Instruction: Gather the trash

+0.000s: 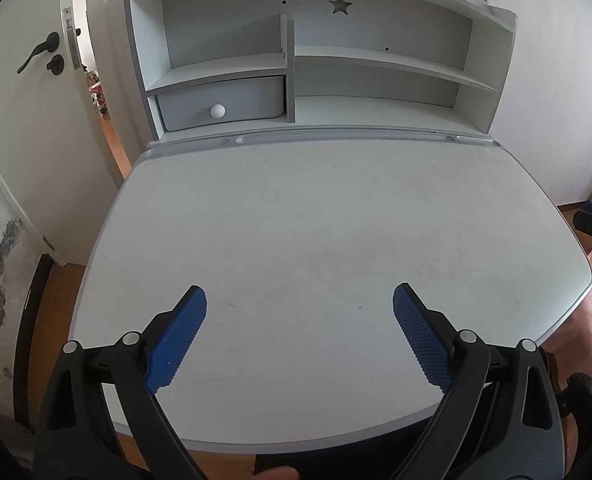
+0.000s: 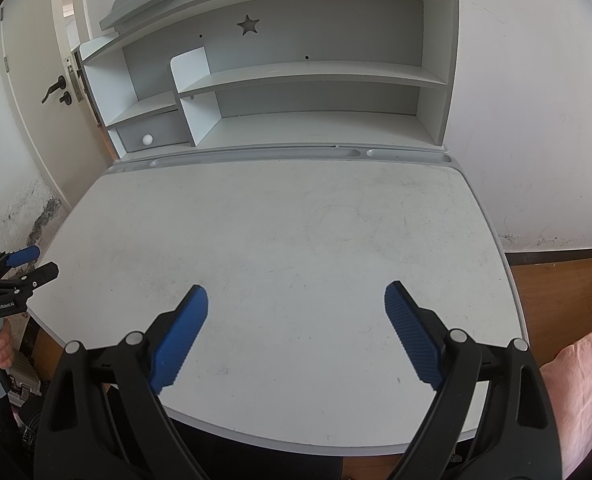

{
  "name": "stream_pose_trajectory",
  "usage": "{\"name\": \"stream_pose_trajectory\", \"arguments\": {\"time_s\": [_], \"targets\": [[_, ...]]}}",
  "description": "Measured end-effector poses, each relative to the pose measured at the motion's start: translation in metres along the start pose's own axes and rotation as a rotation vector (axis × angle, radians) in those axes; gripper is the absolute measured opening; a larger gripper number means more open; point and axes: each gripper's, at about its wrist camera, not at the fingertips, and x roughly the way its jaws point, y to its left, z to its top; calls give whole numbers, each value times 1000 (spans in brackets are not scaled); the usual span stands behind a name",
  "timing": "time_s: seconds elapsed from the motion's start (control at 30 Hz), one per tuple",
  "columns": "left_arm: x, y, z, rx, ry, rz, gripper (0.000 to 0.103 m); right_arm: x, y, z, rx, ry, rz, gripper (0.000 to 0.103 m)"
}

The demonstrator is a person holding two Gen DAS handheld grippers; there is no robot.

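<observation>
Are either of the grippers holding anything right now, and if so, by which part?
Nothing is held. The left gripper and the right gripper both hover over the desk with jaws wide open and nothing between them.

left tool (image 1: 299, 296) jaws spread wide; right tool (image 2: 296, 296) likewise, both level

A home bedroom: white study desk (image 1: 296, 220) with star-cut shelf hutch (image 2: 280, 76), door (image 1: 28, 92).
</observation>
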Motion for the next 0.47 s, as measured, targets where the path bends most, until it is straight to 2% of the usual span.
{"name": "stream_pose_trajectory", "arguments": {"time_s": [0.23, 0.47], "targets": [[-5, -2, 0, 11, -23, 5, 92, 0, 0, 1, 4, 1, -1, 87], [-3, -4, 0, 10, -11, -2, 92, 0, -2, 1, 6, 1, -1, 87]]}}
